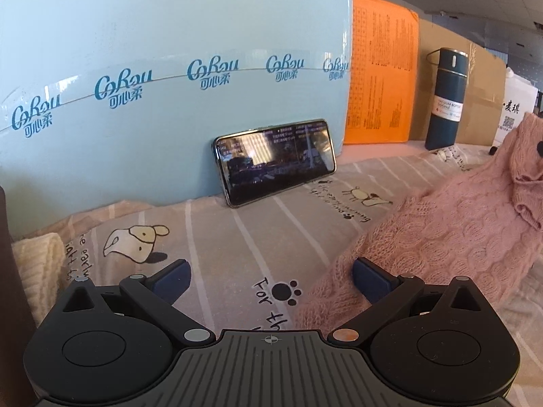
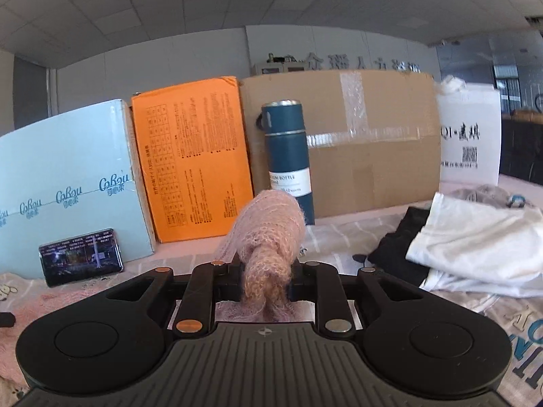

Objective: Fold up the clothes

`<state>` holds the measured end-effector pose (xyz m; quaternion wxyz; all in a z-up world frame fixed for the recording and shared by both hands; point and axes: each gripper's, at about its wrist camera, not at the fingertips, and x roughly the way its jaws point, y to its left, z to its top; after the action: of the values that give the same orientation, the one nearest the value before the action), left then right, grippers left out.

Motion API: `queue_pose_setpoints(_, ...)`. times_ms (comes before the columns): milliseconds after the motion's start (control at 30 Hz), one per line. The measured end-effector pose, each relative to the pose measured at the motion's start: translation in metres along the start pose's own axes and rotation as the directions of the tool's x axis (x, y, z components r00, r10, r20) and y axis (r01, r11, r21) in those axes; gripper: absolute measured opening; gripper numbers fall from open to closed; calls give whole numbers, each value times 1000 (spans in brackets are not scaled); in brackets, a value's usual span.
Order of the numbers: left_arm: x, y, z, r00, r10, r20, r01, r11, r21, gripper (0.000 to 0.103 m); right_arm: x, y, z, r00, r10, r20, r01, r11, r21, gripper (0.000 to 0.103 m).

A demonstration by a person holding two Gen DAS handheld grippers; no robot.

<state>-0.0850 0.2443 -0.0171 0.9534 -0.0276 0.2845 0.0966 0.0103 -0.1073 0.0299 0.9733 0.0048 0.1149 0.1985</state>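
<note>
A fuzzy pink knit sweater (image 1: 451,234) lies on the printed bedsheet (image 1: 237,247), partly lifted at the right. My left gripper (image 1: 271,279) is open and empty, low over the sheet, its right finger at the sweater's near edge. My right gripper (image 2: 264,278) is shut on a bunched fold of the pink sweater (image 2: 268,234), which sticks up between the fingers and hides their tips.
A phone (image 1: 275,161) leans on a light blue box (image 1: 169,68). An orange box (image 2: 193,156), a cardboard box (image 2: 373,142), a dark blue vacuum bottle (image 2: 288,162) and a white box (image 2: 470,142) line the back. White and black clothes (image 2: 475,247) lie at right; a cream knit (image 1: 40,261) at left.
</note>
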Motion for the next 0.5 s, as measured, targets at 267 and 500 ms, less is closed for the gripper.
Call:
queue_pose_setpoints(267, -24, 15, 11, 994, 42, 97, -35, 996, -78, 103, -35, 125, -21, 976, 115, 187, -22, 898, -439, 20)
queue_pose_setpoints(500, -56, 32, 23, 976, 54, 210, -17, 985, -173, 102, -54, 211, -45, 937, 336, 100, -220, 785, -579, 20)
